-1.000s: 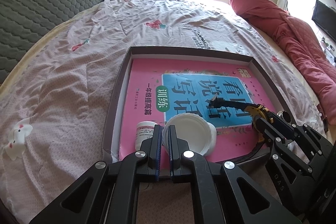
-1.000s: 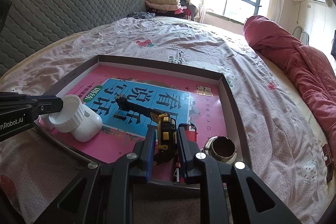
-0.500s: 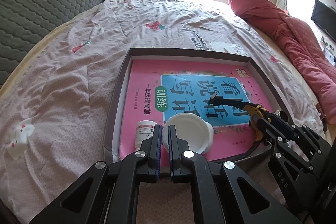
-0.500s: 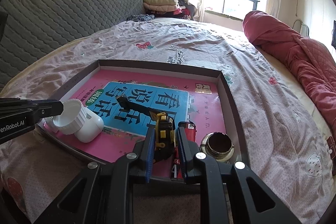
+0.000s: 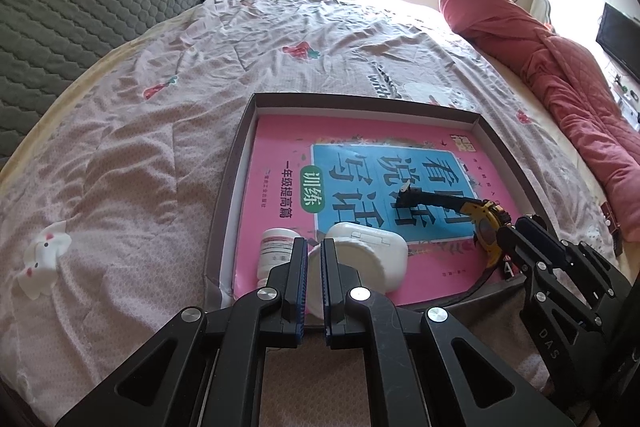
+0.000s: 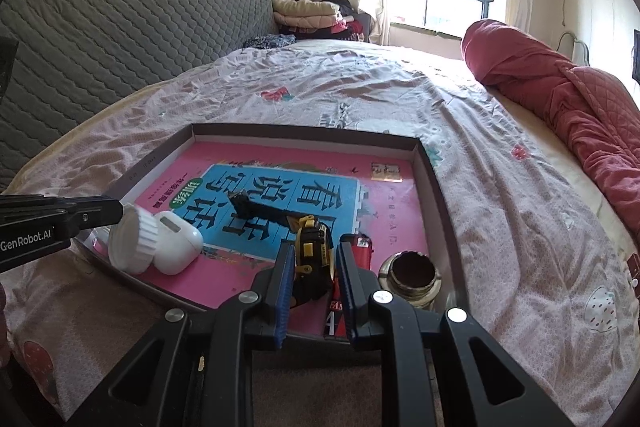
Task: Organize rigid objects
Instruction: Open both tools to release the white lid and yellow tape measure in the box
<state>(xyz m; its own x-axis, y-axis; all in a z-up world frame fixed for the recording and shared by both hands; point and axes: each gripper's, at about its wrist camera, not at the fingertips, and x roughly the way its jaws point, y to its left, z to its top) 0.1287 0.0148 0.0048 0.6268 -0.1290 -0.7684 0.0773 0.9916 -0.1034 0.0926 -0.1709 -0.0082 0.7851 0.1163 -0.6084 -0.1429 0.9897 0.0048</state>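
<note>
Holding two things over the shallow box (image 5: pixel 236 163) on the bed at once, so go easy. The left gripper (image 5: pixel 315 259) has its jaws pinched nearly together on the rim of a white lid (image 6: pixel 132 245), just above the white case (image 6: pixel 178 247) and beside the pill bottle (image 5: pixel 274 247). The right gripper (image 6: pixel 313 267) is clamped on the yellow-black watch (image 6: pixel 312 251) (strap trailing over the pink book (image 6: pixel 400 203)). I'd lower each flat, clear of the lighter (image 6: pixel 360 247) and metal jar (image 6: pixel 412 271), before letting go.
</note>
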